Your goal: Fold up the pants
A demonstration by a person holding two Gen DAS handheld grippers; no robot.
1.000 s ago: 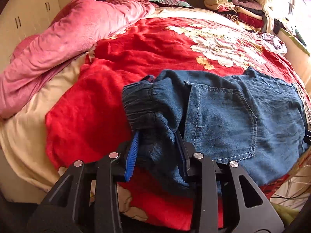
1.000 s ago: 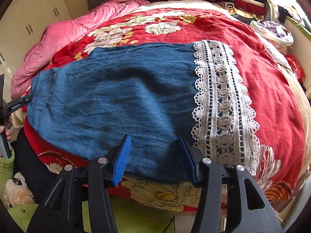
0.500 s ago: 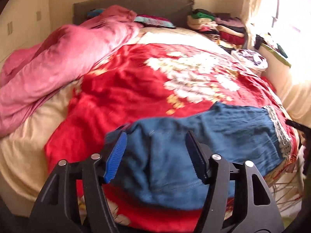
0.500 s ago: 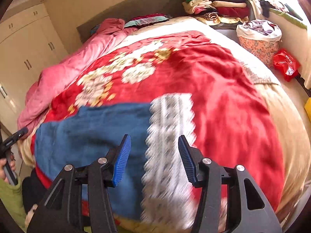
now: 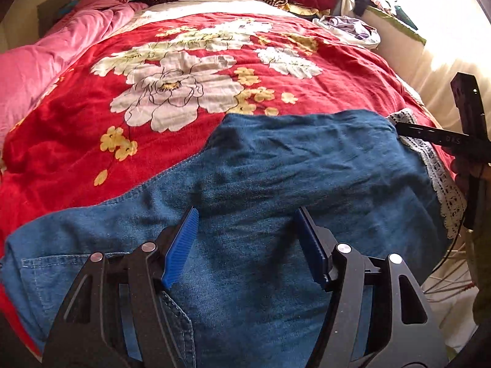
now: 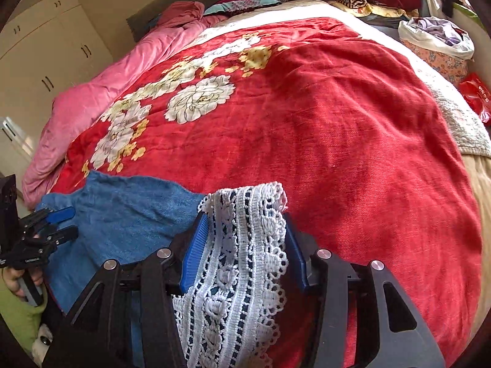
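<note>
Pants (image 5: 276, 168), spread flat earlier, now have their lace hem (image 6: 242, 245) lifted between the right gripper's (image 6: 245, 239) part-open jaws; left gripper (image 5: 248, 239) gapes empty.

Blue denim pants (image 5: 276, 168) — white lace hem (image 6: 242, 245) — red floral blanket (image 6: 337, 107).

On the right gripper (image 5: 442, 136), seen at the right edge of your left wrist view, you have small pale printed characters on the black body, too small to read with certainty. On the left gripper (image 6: 46, 230), at the left edge of your right wrist view, a faint white printed line sits on the black frame, illegible. On the red bag (image 6: 477, 98) beside the bed, pale markings show, unreadable.
</note>
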